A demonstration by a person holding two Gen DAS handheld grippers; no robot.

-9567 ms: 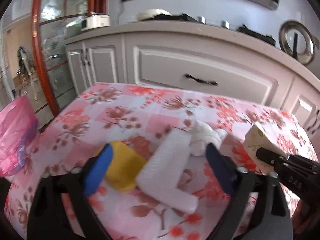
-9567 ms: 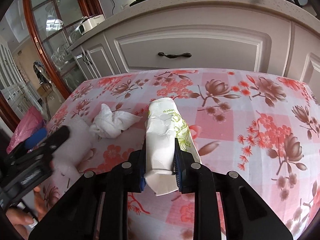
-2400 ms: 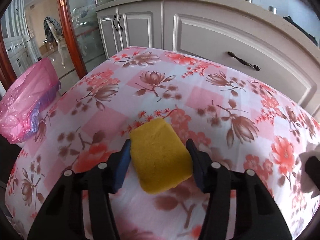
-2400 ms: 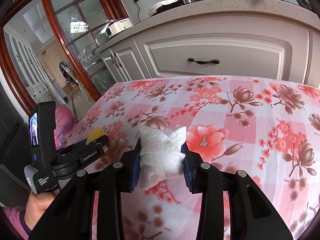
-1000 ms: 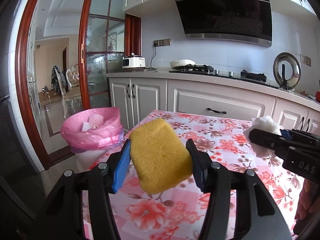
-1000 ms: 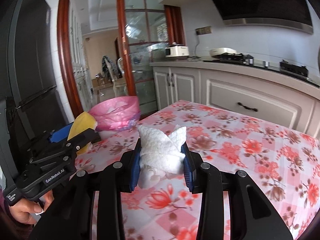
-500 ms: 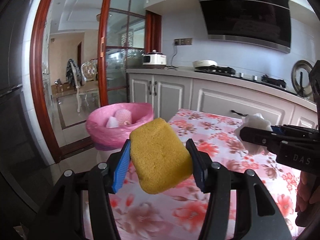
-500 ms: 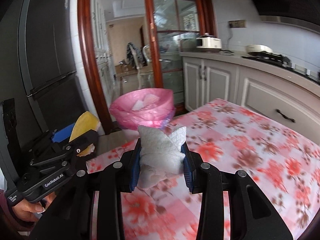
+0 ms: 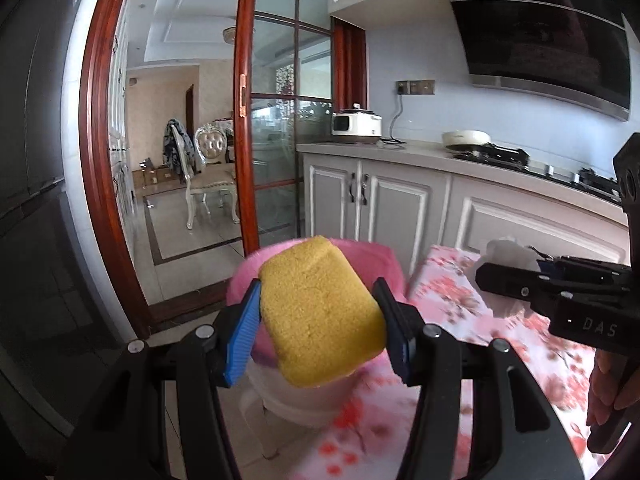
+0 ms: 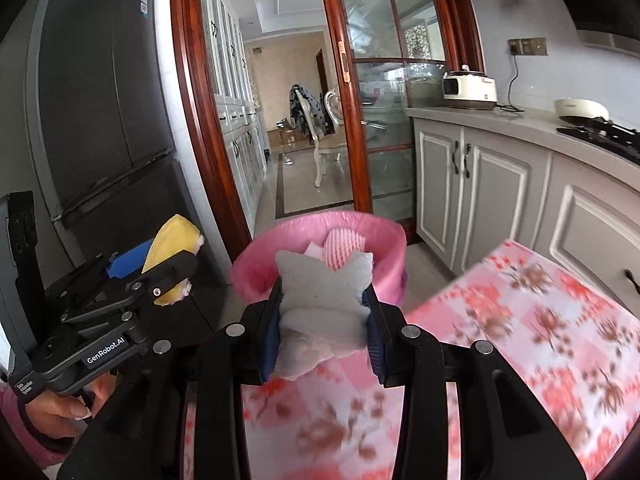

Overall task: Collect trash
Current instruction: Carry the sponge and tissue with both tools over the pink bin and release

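My left gripper (image 9: pixel 318 320) is shut on a yellow sponge (image 9: pixel 320 322) and holds it in the air in front of the pink-lined trash bin (image 9: pixel 380 256), which it mostly hides. My right gripper (image 10: pixel 322 316) is shut on a crumpled white tissue (image 10: pixel 320 300) and holds it just short of the same bin (image 10: pixel 256 256), which has trash inside. The right gripper also shows in the left wrist view (image 9: pixel 516 284) at the right, and the left gripper with the sponge shows in the right wrist view (image 10: pixel 176 264) at the left.
The table with the pink floral cloth (image 10: pixel 540 328) lies right of the bin. White kitchen cabinets (image 10: pixel 480 184) run along the right. A dark fridge (image 10: pixel 100 120) stands at the left, beside a red-framed glass door (image 10: pixel 360 120).
Both grippers have swung left off the table toward the pink bin, which now sits closer and straight ahead. Both still hold their loads.
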